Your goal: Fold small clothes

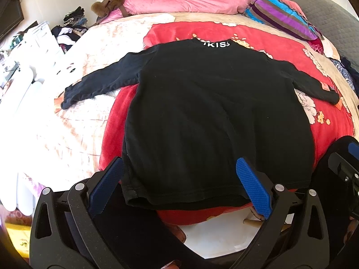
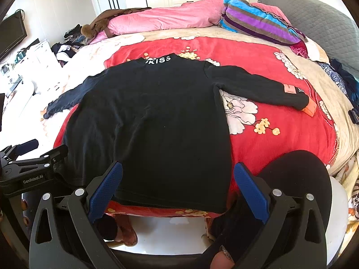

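A small black long-sleeved top [image 1: 202, 112] with white letters on its collar lies flat on the red floral blanket [image 1: 332, 130], both sleeves spread out, hem toward me. It also shows in the right wrist view [image 2: 157, 121]; its right sleeve has an orange cuff [image 2: 309, 110]. My left gripper [image 1: 179, 186] is open and empty, its blue pads either side of the hem's left part. My right gripper [image 2: 178, 188] is open and empty over the hem's right part. The left gripper also shows in the right wrist view [image 2: 33, 165].
The bed carries a pink quilt [image 2: 170, 15], a striped blanket [image 2: 258, 22] and a grey pillow [image 2: 314, 15] at the far side. Dark clothes [image 2: 345, 78] lie at the right edge. A white cabinet [image 2: 42, 51] with clutter stands left. White floor [image 2: 166, 231] lies below the bed's near edge.
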Available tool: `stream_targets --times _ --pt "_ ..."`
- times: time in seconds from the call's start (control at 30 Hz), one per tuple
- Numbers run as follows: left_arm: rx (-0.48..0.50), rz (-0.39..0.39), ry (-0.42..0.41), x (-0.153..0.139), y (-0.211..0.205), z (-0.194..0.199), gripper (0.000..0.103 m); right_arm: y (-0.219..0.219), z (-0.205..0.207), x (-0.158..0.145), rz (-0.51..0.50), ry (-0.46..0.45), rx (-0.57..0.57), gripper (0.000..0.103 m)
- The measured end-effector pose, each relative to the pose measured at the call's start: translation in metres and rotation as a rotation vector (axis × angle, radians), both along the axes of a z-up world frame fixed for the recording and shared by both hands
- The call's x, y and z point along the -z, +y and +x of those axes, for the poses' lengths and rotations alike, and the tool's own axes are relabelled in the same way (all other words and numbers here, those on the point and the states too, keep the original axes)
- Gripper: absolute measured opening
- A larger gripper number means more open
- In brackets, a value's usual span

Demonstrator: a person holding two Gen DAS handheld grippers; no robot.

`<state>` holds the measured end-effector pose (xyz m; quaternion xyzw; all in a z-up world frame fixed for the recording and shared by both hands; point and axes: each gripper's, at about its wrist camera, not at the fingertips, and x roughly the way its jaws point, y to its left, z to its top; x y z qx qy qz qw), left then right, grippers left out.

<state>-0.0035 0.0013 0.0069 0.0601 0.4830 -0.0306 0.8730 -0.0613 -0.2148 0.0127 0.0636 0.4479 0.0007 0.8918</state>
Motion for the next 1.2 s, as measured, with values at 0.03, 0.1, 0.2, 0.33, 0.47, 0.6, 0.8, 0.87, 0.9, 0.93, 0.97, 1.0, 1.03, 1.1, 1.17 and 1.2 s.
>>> stream_targets --times 0.03,0.1,0.2,0.33,0.47,0.6,0.8,0.87,0.9,0.93,0.97,1.0,1.03,1.1,1.17,1.2 --pt "0.0 0.001 0.0 0.0 0.0 0.0 0.094 0.0 0.0 0.0 -0.003 -0.001 0.001 0.099" --pt "0.0 0.001 -0.001 0.0 0.0 0.0 0.094 0.0 -0.001 -0.001 -0.002 -0.003 0.001 0.099" --pt "0.001 0.005 -0.002 -0.001 0.0 0.0 0.094 0.0 -0.001 -0.001 -0.004 -0.003 0.001 0.099" --pt "0.005 0.006 -0.004 -0.002 -0.001 0.0 0.094 0.001 -0.001 -0.001 -0.008 -0.004 0.004 0.099" --pt "0.007 0.007 -0.004 -0.002 -0.001 0.0 0.094 0.002 -0.002 -0.002 -0.008 -0.007 0.002 0.099" --pt "0.008 0.007 -0.006 -0.001 -0.002 0.0 0.094 0.002 -0.002 -0.002 -0.007 -0.007 0.004 0.099" --pt "0.007 0.009 -0.007 0.0 -0.003 0.0 0.094 0.002 -0.002 -0.002 -0.008 -0.009 0.006 0.099" --pt "0.008 0.008 -0.007 0.0 -0.003 0.0 0.094 0.002 -0.002 -0.002 -0.008 -0.009 0.007 0.099" --pt "0.008 0.007 -0.009 -0.001 -0.003 0.0 0.094 0.002 -0.002 -0.002 -0.008 -0.009 0.008 0.099" --pt "0.009 0.007 -0.01 0.0 -0.003 0.001 0.094 0.002 -0.003 -0.002 -0.007 -0.011 0.009 0.099" --pt "0.009 0.007 -0.011 0.0 -0.003 0.001 0.094 0.0 -0.003 -0.002 -0.005 -0.012 0.01 0.099" --pt "0.007 0.003 -0.012 0.0 -0.002 0.002 0.094 -0.001 -0.003 -0.002 -0.003 -0.012 0.012 0.099" --pt "0.006 -0.004 -0.01 0.0 -0.002 0.002 0.094 -0.002 -0.003 -0.002 -0.002 -0.012 0.015 0.099" --pt "0.003 -0.002 -0.007 0.001 -0.001 0.005 0.094 -0.004 -0.002 -0.003 0.003 -0.013 0.019 0.099" --pt "0.002 -0.002 -0.009 0.0 -0.002 0.008 0.094 -0.007 0.0 -0.003 0.01 -0.011 0.022 0.099" --pt "0.002 -0.003 -0.009 0.0 -0.003 0.01 0.094 -0.009 0.001 -0.003 0.012 -0.012 0.025 0.099"
